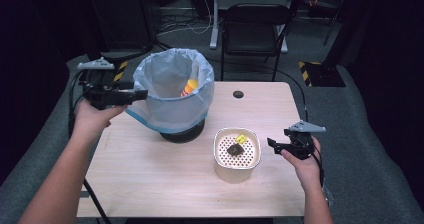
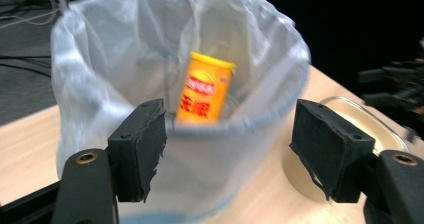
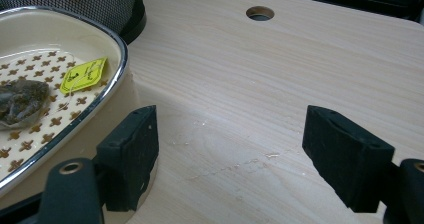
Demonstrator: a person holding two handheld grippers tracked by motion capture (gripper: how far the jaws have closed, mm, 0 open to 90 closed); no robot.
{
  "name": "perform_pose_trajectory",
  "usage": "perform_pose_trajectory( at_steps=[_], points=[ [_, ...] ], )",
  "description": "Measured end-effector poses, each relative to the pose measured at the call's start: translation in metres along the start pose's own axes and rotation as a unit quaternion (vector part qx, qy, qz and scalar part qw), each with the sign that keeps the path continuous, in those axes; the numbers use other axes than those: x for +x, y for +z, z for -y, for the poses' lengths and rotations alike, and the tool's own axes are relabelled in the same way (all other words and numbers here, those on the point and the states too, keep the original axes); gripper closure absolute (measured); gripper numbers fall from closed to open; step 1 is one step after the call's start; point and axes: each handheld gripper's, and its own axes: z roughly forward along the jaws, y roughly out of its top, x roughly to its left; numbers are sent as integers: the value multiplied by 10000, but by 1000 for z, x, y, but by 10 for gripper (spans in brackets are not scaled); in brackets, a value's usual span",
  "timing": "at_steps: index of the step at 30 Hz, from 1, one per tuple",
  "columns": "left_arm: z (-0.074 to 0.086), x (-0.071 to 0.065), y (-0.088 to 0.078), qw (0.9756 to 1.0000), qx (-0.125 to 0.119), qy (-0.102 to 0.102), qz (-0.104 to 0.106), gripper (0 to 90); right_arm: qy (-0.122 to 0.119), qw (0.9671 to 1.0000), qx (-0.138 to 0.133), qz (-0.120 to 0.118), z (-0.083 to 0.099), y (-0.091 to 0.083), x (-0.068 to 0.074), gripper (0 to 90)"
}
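A bin point(image 1: 170, 109) lined with a pale plastic bag stands at the table's back left, with an orange can point(image 1: 189, 87) inside it. My left gripper point(image 1: 140, 95) is open at the bin's left rim. In the left gripper view its jaws point(image 2: 227, 154) stand wide apart in front of the bag wall point(image 2: 90, 99), with the can point(image 2: 205, 86) beyond. A cream perforated tray point(image 1: 218, 154) holds a used tea bag point(image 1: 234, 149) and its yellow tag point(image 1: 241, 139). My right gripper point(image 1: 272, 144) is open just right of the tray. In its own view point(image 3: 230, 154) the tray rim point(image 3: 117, 74), tea bag point(image 3: 20, 101) and tag point(image 3: 84, 75) lie left.
The wooden table point(image 1: 150, 179) has a round cable hole point(image 1: 238, 94) at the back, also in the right gripper view point(image 3: 260, 13). A black chair point(image 1: 255, 21) stands behind the table. Dark floor surrounds the table on both sides.
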Motion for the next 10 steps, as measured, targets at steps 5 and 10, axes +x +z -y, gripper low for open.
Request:
perform_pose_trajectory(
  at_steps=[5,10],
  points=[
    [35,6,-20,9999,-2,-102,61,298,-7,10000,49,7,0,1,1,223],
    [61,14,-23,9998,0,-182,-35,296,33,10000,25,-10,0,-1,1,227]
  ],
)
